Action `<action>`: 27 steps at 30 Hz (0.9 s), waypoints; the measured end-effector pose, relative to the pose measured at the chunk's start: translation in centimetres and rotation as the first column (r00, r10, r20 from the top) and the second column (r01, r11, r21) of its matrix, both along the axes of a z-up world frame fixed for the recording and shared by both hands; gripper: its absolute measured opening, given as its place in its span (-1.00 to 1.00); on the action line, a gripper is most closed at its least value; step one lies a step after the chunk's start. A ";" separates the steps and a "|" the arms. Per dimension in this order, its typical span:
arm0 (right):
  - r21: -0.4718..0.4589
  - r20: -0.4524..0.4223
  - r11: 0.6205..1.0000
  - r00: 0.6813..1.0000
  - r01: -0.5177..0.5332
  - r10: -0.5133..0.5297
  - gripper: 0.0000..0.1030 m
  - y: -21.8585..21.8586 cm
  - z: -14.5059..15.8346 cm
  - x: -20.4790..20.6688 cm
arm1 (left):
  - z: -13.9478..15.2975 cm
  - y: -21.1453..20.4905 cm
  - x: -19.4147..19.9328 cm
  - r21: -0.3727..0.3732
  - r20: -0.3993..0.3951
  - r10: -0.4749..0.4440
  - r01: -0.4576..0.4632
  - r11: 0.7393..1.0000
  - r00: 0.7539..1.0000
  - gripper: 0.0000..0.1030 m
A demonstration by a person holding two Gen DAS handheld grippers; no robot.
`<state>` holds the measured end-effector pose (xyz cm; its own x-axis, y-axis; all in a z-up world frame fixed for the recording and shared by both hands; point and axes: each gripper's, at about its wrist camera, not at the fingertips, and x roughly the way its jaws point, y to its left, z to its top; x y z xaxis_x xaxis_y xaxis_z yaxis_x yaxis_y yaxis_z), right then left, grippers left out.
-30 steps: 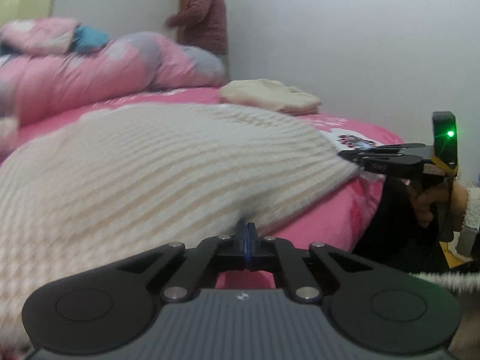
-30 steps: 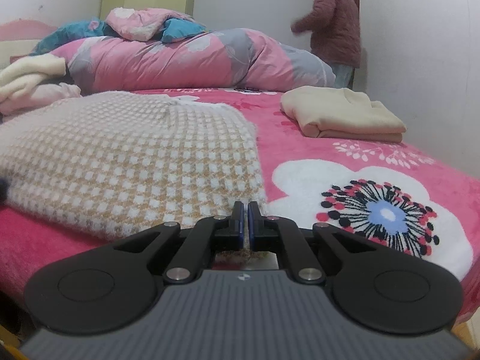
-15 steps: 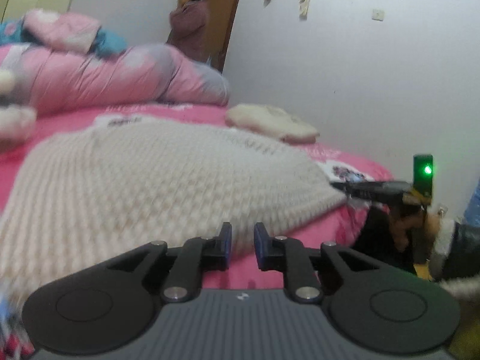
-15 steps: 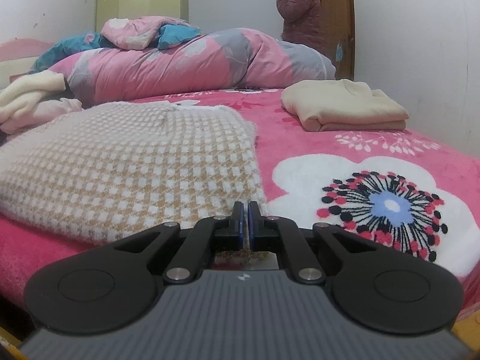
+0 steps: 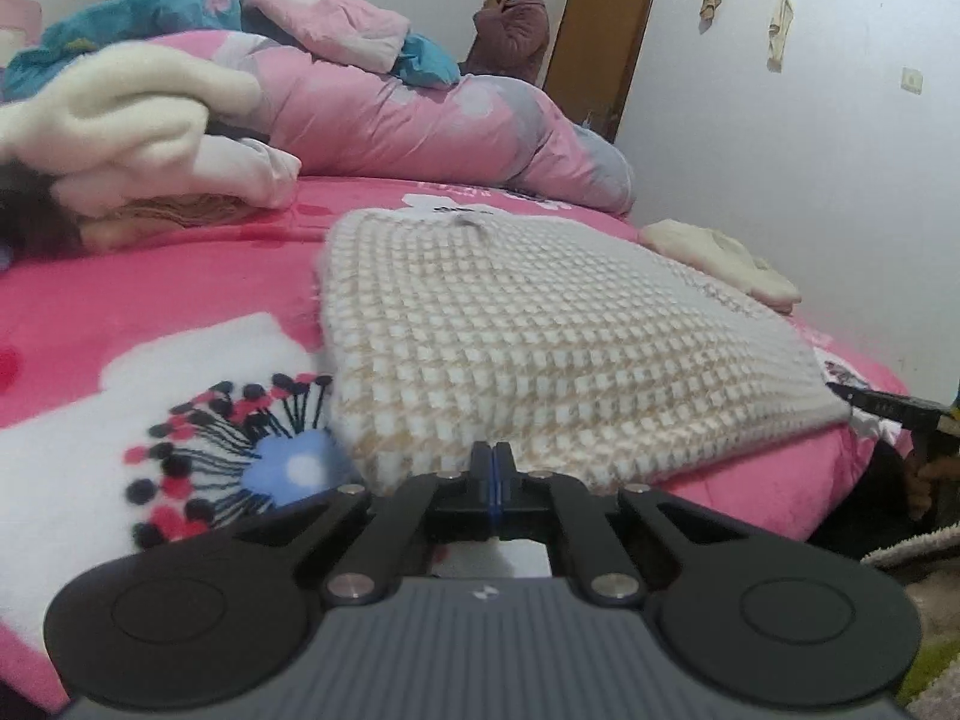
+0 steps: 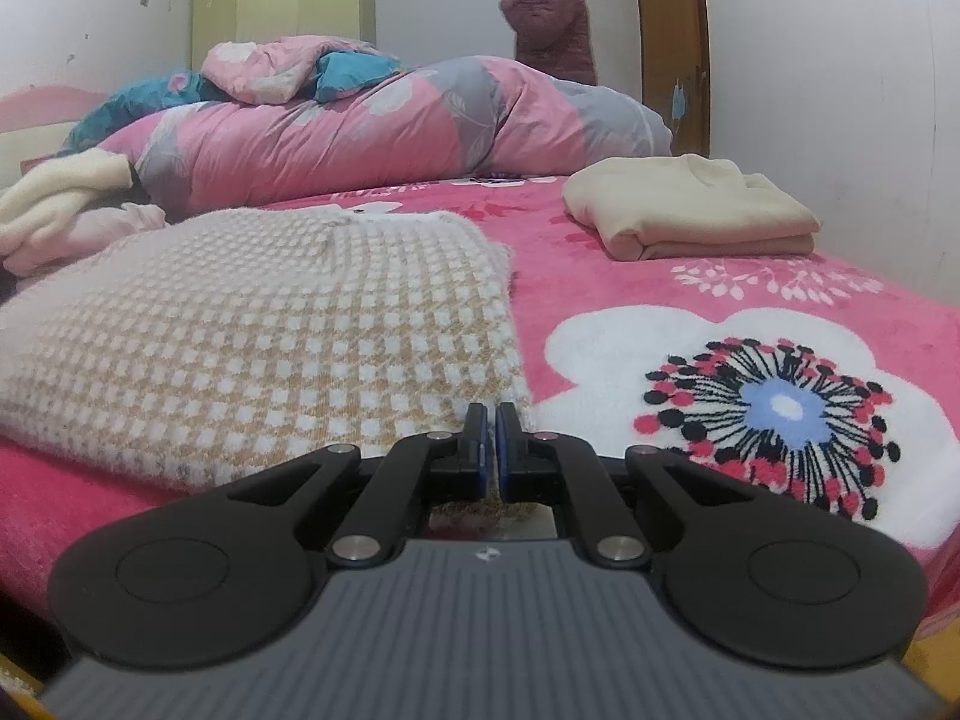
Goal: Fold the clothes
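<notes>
A cream and tan checked knit sweater (image 5: 540,330) (image 6: 270,330) lies flat on the pink flowered bed blanket (image 5: 150,288) (image 6: 690,294). My left gripper (image 5: 492,462) is shut at the sweater's near hem, close to its left corner. No fabric shows past the pads. My right gripper (image 6: 491,420) is shut on the sweater's near right corner, with tan fuzz visible between its pads. In the left wrist view the right gripper (image 5: 882,405) reaches in from the right edge to that corner, with a hand (image 5: 924,474) behind it.
A folded cream garment (image 6: 690,210) (image 5: 720,258) lies at the far right of the bed. A rolled pink duvet (image 6: 390,126) (image 5: 420,114) fills the back. Loose white and pink garments (image 5: 132,120) (image 6: 54,204) are piled at the left. A person (image 6: 552,12) stands by the door (image 5: 600,30).
My left gripper opened a little, slid left along the sweater's near hem and shut again. The sweater settled flatter. The right gripper stayed shut in place. The person by the door turned.
</notes>
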<state>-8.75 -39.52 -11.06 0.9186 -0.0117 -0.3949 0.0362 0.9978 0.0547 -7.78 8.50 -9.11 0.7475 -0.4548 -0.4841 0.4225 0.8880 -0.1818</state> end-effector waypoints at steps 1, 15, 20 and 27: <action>0.002 0.000 1.000 1.000 -0.001 0.001 -0.96 0.0 0.0 0.0 | 0.8 -0.4 -0.7 0.028 0.041 -0.008 0.007 1.000 0.999 -0.75; 0.016 0.009 1.000 1.000 -0.008 0.007 -0.96 -0.3 -0.1 -0.3 | 0.2 2.4 0.7 -0.062 -0.038 0.087 -0.089 0.994 0.995 -0.74; 0.080 0.003 0.997 1.000 -0.019 0.019 -0.96 -1.1 0.0 -0.2 | 2.4 1.6 0.7 -0.063 -0.001 0.048 -0.048 0.997 0.999 -0.26; 0.200 0.001 0.980 1.000 -0.020 0.020 -0.96 -2.4 0.0 0.0 | 2.1 -3.2 4.3 -0.105 -0.014 -0.037 0.035 0.994 0.999 -0.19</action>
<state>-8.76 -41.93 -11.09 0.9173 0.0861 -0.3887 0.0165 0.9672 0.2533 -3.52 5.28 -7.05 0.7221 -0.5301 -0.4445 0.4503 0.8479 -0.2797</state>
